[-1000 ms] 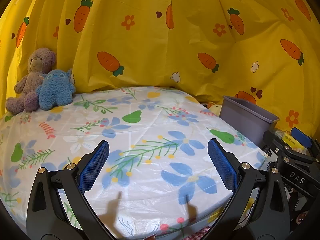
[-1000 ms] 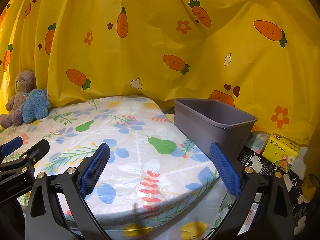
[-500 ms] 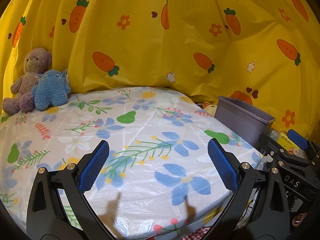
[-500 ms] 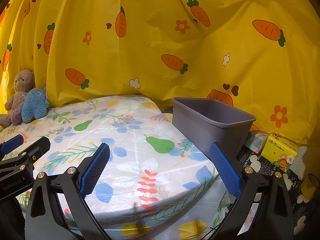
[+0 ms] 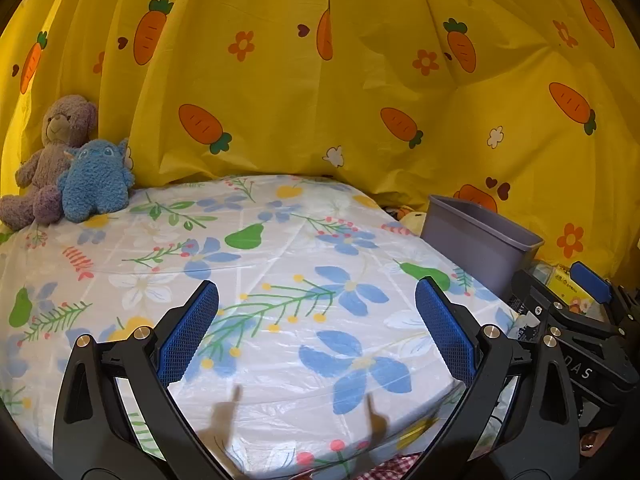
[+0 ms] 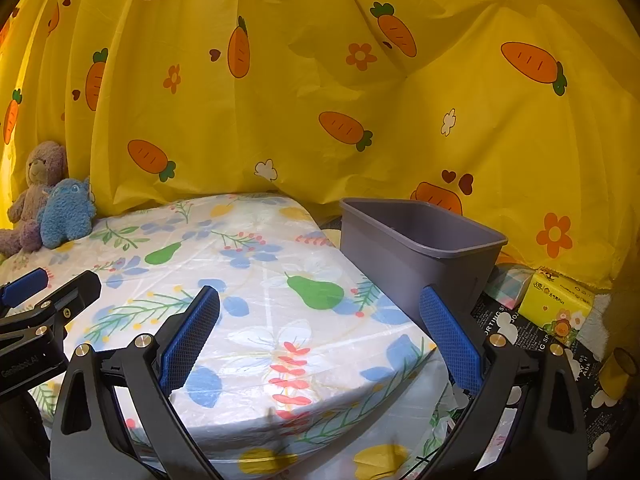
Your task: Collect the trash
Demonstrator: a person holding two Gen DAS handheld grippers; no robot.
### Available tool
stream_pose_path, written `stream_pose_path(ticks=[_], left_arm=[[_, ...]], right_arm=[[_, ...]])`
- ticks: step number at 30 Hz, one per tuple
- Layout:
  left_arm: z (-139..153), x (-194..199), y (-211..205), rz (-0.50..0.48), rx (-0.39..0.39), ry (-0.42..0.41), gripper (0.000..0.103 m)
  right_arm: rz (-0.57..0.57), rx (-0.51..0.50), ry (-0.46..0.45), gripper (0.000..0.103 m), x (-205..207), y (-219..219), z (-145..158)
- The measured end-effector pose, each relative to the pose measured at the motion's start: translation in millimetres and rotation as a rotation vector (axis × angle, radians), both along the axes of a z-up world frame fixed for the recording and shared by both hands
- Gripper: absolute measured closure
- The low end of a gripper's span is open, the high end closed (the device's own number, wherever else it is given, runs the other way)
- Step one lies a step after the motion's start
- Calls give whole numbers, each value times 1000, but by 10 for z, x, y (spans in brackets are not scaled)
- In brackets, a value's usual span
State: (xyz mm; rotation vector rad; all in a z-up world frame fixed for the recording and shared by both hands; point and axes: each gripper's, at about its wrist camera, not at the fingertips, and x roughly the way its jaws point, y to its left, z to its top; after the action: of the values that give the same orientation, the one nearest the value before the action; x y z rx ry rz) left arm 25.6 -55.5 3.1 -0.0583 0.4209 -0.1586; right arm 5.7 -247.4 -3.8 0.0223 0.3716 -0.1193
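backdrop: yellow carrot-print curtain (image 6: pixel 320 92) | surface: floral-covered table (image 5: pixel 280 280)

Your bin (image 6: pixel 416 248) is a grey plastic tub, rectangular, standing upright and open at the top just off the right edge of the bed (image 6: pixel 256 280). What you can see of its inside looks bare. From the left view it (image 5: pixel 476 236) sits at the bed's far right corner.

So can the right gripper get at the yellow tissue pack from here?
Probably yes: the right gripper is open and empty, and the yellow tissue pack lies uncovered right of the grey bin.
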Motion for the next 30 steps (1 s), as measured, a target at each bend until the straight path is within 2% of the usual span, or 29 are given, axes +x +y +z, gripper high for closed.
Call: stream_pose_path(ticks=[30], left_arm=[[47,-30,47,20,-2,-10,6]], right_arm=[[-3,-2,-1,7,-13,15,12]])
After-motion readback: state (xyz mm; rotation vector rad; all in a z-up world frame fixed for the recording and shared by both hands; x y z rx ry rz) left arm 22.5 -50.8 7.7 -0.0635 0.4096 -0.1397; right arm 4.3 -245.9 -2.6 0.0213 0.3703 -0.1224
